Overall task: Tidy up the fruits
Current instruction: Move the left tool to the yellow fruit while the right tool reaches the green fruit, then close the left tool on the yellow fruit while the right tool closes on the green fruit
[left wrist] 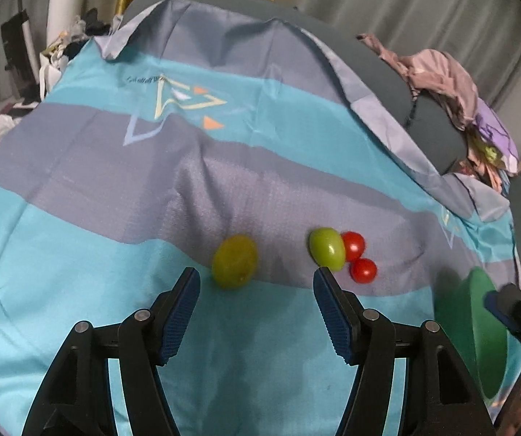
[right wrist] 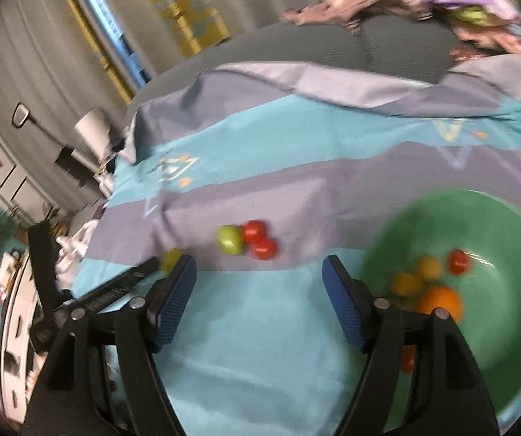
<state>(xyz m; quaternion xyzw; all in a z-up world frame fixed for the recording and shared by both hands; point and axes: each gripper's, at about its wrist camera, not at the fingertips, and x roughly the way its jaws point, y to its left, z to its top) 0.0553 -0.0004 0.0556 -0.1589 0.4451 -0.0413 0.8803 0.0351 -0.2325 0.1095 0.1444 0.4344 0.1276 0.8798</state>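
Note:
On the blue and grey cloth (left wrist: 78, 218) lie a yellow-green grape (left wrist: 235, 261), a green grape (left wrist: 327, 248) and two red cherry tomatoes (left wrist: 354, 245) (left wrist: 363, 270). My left gripper (left wrist: 256, 279) is open and empty, just short of the yellow-green grape. A green bowl (right wrist: 507, 345) holds an orange (right wrist: 440, 301), yellow fruits (right wrist: 407, 283) and a red tomato (right wrist: 458, 261). My right gripper (right wrist: 258, 269) is open and empty, just left of the bowl. The green grape (right wrist: 229, 239) and tomatoes (right wrist: 260, 241) lie beyond it.
The cloth covers a grey sofa cushion (left wrist: 434, 138). A heap of pink and purple clothes (left wrist: 460, 101) lies at the back right. Clutter and a white roll (left wrist: 64, 11) stand past the cloth's left edge. The bowl's rim (left wrist: 485, 330) shows at the right of the left wrist view.

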